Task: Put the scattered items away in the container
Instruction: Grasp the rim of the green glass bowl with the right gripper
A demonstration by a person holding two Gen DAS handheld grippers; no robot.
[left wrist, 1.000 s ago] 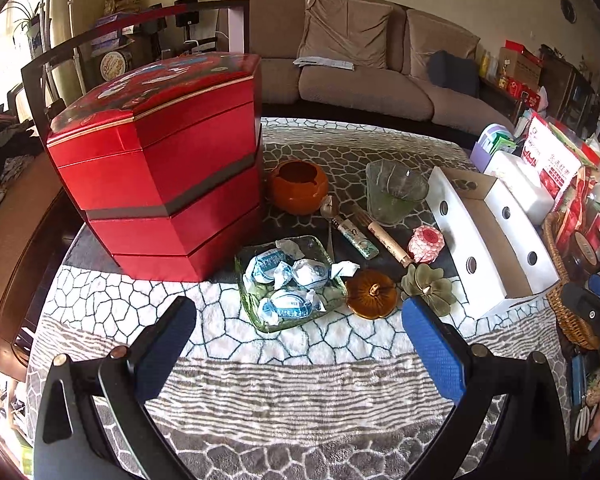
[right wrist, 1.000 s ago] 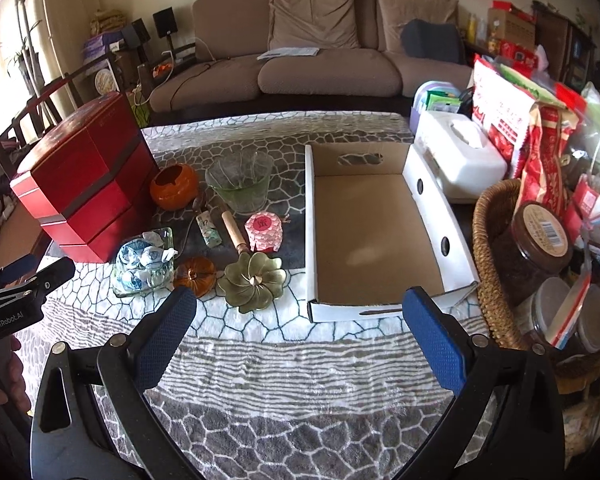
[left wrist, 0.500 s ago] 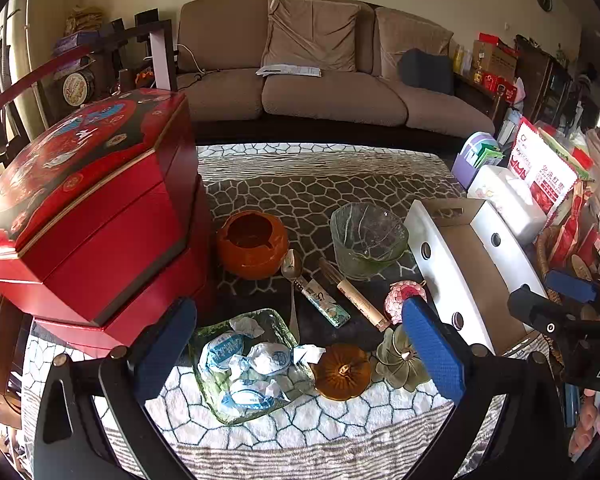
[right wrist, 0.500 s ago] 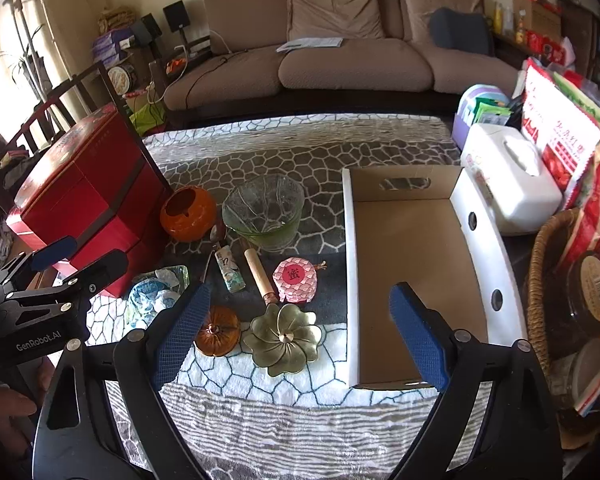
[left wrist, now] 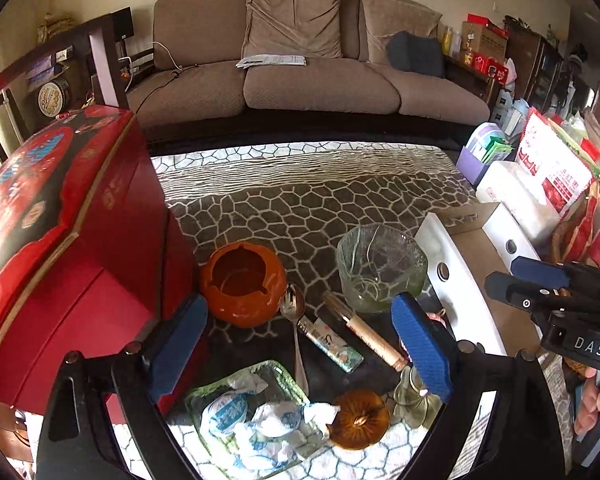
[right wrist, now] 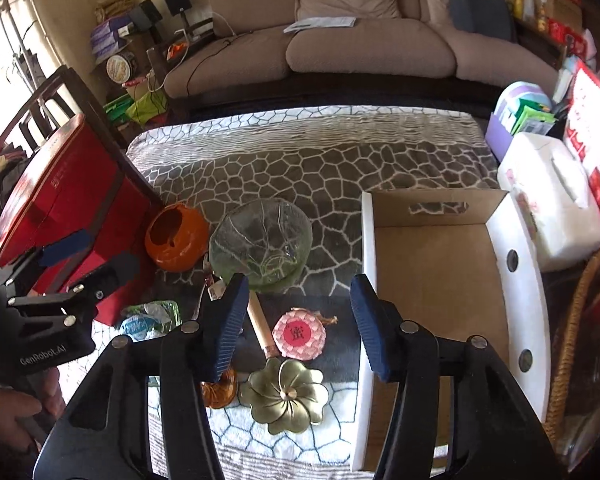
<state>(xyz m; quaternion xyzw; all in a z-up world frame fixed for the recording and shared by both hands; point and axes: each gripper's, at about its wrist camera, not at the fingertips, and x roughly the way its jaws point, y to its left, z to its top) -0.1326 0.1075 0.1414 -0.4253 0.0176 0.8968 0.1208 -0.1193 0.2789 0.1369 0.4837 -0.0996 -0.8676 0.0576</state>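
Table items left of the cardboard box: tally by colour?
Orange: 2, ashtray, pumpkin lid
Green glass: 2, bowl, candy dish
Pink: 1, round packet
Brass: 1, flower dish
Total: 6

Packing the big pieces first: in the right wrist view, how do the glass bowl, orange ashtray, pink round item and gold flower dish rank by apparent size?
1. glass bowl
2. gold flower dish, nearer the camera, so unsure
3. orange ashtray
4. pink round item
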